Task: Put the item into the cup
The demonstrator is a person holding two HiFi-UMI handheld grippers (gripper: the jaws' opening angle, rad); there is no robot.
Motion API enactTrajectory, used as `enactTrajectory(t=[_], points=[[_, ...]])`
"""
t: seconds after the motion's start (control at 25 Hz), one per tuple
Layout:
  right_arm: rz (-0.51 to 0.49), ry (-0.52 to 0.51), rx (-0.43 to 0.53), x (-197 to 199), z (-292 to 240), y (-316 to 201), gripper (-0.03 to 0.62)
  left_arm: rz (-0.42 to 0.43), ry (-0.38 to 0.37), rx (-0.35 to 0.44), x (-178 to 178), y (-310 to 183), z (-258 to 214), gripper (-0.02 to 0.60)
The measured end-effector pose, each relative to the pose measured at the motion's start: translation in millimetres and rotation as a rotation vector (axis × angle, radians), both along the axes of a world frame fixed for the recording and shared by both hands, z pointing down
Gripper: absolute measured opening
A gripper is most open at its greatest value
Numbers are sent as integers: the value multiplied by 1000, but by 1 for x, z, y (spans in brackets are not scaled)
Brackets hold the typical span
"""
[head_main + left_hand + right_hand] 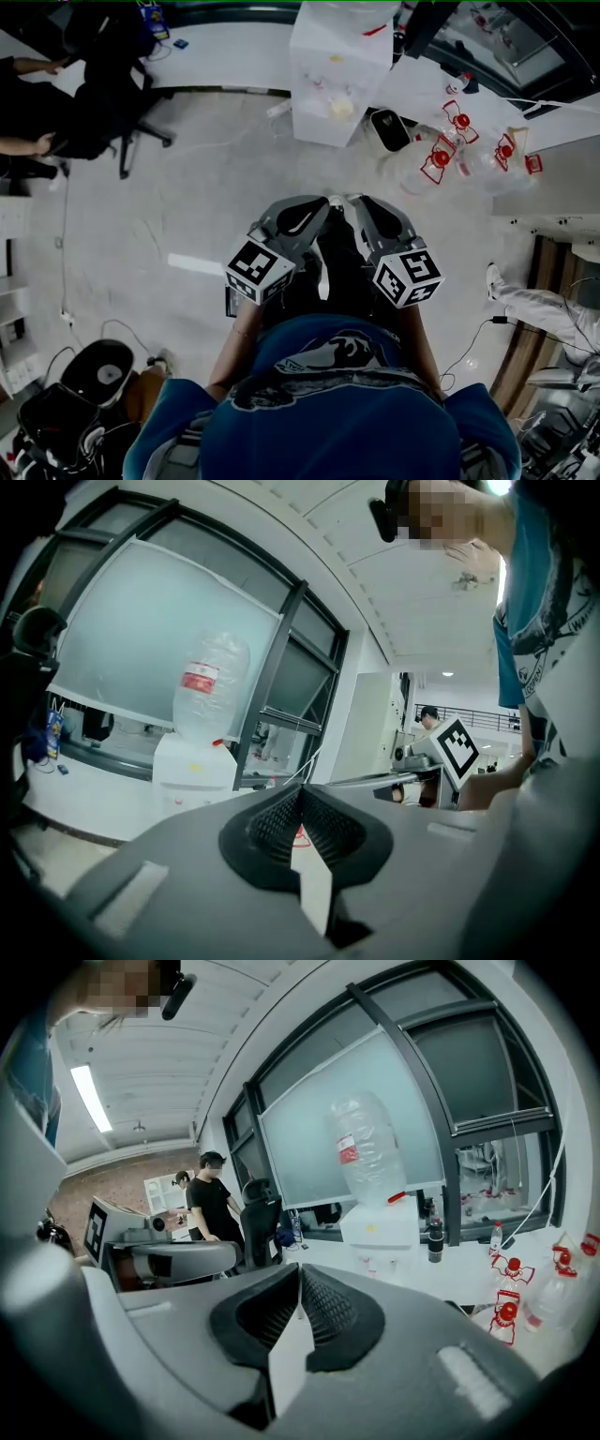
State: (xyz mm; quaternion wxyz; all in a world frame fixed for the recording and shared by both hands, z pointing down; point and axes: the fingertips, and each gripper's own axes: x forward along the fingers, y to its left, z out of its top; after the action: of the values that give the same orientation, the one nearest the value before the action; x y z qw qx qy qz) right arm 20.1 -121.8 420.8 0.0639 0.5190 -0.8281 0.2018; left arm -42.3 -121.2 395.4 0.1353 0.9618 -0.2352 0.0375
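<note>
I find neither a cup nor a loose item in any view. In the head view both grippers are held side by side close to the person's chest, above the floor, jaws pointing forward. My left gripper (325,202) is shut with nothing between its ribbed pads; in its own view the tips (300,790) meet. Beside it, my right gripper (353,201) is also shut and empty, its tips (300,1270) touching. The right gripper's marker cube (457,748) shows in the left gripper view.
A white water dispenser (337,75) with a clear bottle (366,1152) stands ahead by the window. Several empty red-capped bottles (459,150) lie to its right. An office chair (112,94) is at far left. A person in black (211,1208) stands at the left.
</note>
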Motion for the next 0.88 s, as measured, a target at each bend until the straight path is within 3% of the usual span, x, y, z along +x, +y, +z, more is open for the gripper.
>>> enactTrajectory(t=[0.52,0.88], points=[[-16,-10,-56,28,40,-116,12,-50,-50,-24,5,-87,15,2],[-7,59,-188,77,143,-223,12,-6,-132,-20,53,-152,34,5]])
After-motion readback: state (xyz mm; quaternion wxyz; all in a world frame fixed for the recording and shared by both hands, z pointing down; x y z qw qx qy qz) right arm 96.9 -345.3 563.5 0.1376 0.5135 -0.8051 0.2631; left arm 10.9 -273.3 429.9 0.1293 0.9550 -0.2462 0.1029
